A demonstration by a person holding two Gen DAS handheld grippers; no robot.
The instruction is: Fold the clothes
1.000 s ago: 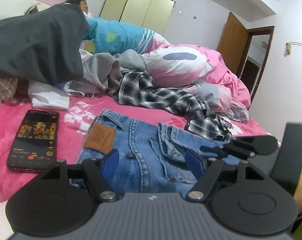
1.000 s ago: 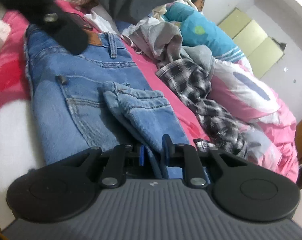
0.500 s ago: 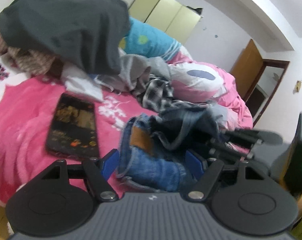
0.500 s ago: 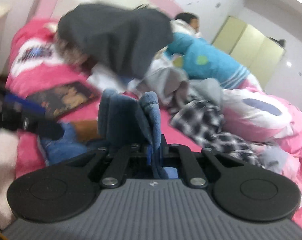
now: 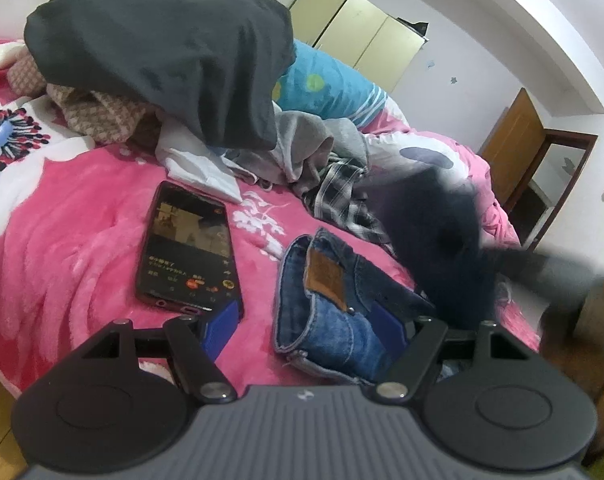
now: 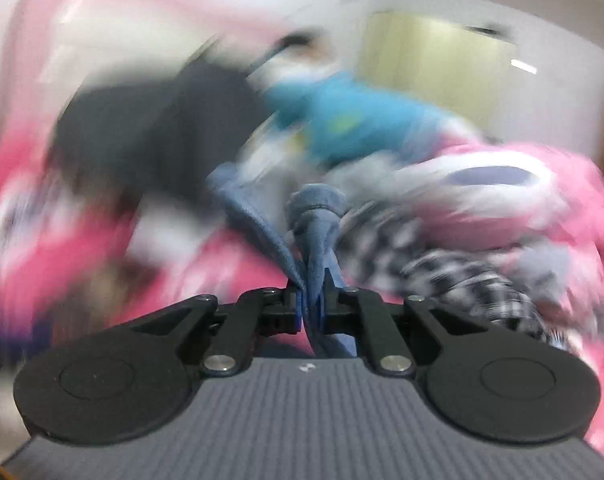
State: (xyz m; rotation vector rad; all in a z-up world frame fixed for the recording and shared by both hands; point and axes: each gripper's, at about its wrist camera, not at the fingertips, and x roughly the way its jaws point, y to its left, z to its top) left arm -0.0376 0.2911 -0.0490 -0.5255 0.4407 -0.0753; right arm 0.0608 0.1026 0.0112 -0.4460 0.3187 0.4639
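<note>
Since a second ago the jeans point(image 5: 334, 304) have gone from lying flat and spread across the pink blanket point(image 5: 69, 240) to a bunched heap, one end hauled upward by the right gripper point(image 6: 313, 304), whose jaws are clamped on a fold of denim (its view is smeared with motion). The left gripper point(image 5: 302, 320) hovers with jaws wide apart and nothing between them, the waistband and leather patch point(image 5: 326, 276) just ahead of its right finger. The jeans' long axis now seems to run from that waistband away and rightward toward the raised end. The left gripper is nearer the waistband, so pinning it probably falls there; the phone point(image 5: 185, 248) lies just beside, left.
</note>
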